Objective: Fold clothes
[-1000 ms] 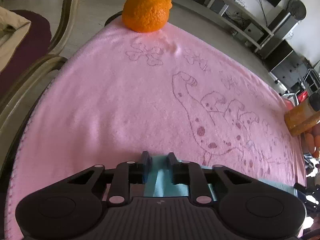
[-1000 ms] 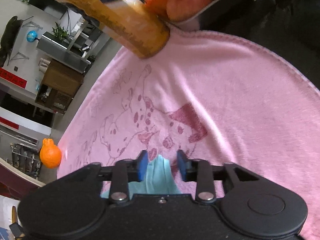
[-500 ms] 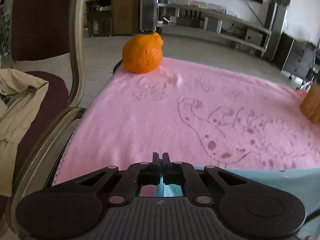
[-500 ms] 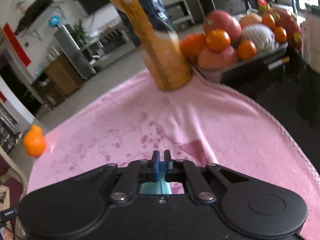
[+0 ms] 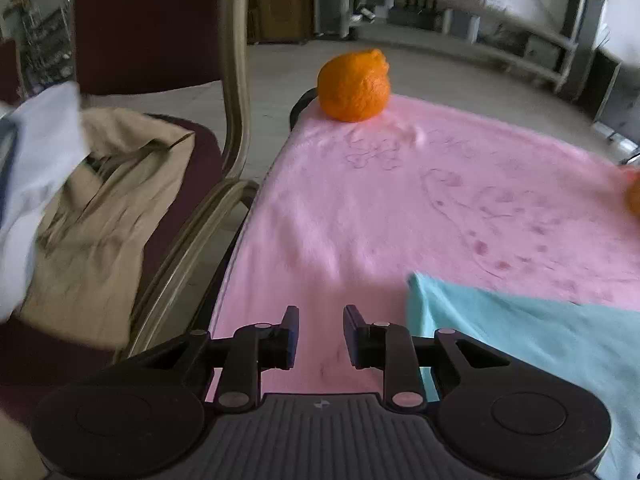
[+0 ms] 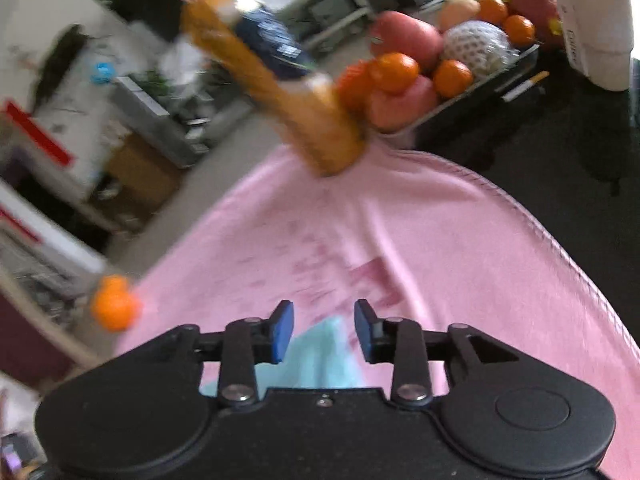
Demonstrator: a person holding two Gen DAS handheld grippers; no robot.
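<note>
Left wrist view: the left gripper (image 5: 316,336) hangs over the pink blanket (image 5: 360,208) on the worktop, its fingers (image 5: 290,336) apart with nothing between them. The light-blue garment (image 5: 520,332) lies flat just to its right, one corner pointing toward the big orange (image 5: 354,86) at the far edge. More clothes (image 5: 100,216) are heaped on the chair (image 5: 236,80) at the left.

Right wrist view: the right gripper (image 6: 324,332) has its fingers spread too, with a peak of the same garment below the gap, not pinched. A juice bottle (image 6: 280,84) and a fruit tray (image 6: 472,92) stand at the blanket's far side.

Whether a fold has just been laid or a new grip is coming cannot be settled. Either way, any pinch should take an edge cleanly, both corners level, and stay clear of the blanket's pile.
</note>
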